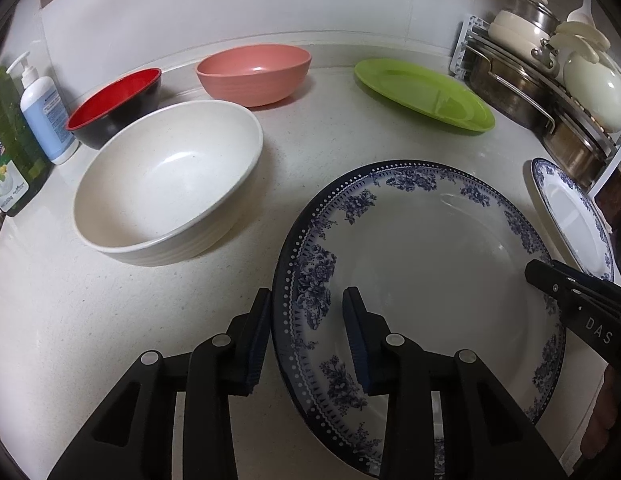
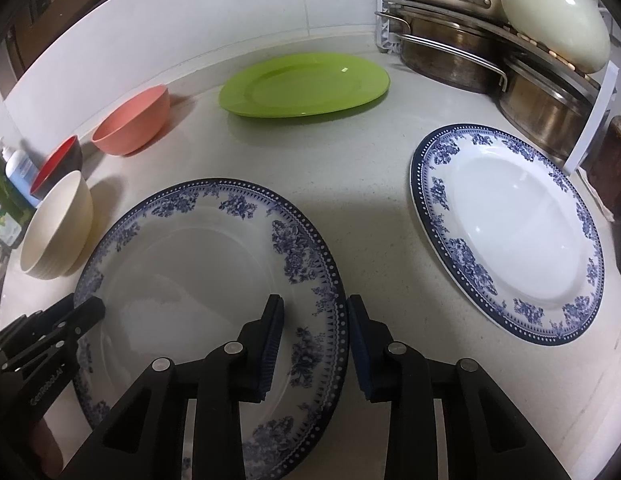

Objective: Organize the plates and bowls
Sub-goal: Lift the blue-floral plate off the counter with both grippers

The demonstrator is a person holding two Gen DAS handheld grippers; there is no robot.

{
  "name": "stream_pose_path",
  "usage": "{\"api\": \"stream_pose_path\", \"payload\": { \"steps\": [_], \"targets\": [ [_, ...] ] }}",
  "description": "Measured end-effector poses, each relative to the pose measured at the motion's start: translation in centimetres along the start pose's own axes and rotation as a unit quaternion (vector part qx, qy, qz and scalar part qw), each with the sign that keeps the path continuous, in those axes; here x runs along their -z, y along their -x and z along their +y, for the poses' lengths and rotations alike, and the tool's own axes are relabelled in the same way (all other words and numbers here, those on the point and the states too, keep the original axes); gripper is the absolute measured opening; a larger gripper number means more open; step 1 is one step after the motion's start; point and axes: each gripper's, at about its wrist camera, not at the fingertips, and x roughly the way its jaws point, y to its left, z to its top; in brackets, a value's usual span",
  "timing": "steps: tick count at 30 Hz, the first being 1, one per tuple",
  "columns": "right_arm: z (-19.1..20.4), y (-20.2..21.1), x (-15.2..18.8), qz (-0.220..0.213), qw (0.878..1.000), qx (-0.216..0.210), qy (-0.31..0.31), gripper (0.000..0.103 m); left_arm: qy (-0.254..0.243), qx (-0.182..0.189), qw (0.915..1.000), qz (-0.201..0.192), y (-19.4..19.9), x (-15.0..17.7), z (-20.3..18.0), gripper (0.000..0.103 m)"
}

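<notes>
In the left wrist view, the left gripper is straddling the nine o'clock rim of the near blue-patterned plate, jaws parted, one finger outside the rim and one over the plate's face, not yet pinching it; the right gripper is reaching in at three o'clock, its opening hard to tell here. The cream bowl is sitting at ten o'clock, the red bowl and pink bowl behind it, the green plate at one o'clock. In the right wrist view, the right gripper is bracketing the same plate's three o'clock rim, jaws likewise apart. The second blue plate is lying at two o'clock on the counter, likely the stacking target, with bare counter between them.
</notes>
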Motion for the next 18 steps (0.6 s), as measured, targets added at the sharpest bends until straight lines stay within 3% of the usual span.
{"api": "stream_pose_path", "payload": {
  "steps": [18],
  "targets": [
    [4.1, 6.4, 0.6, -0.040, 0.999, -0.016, 0.023, 0.033, 0.013, -0.017, 0.9976, -0.066, 7.4, 1.1, 3.0, 0.036]
  ]
}}
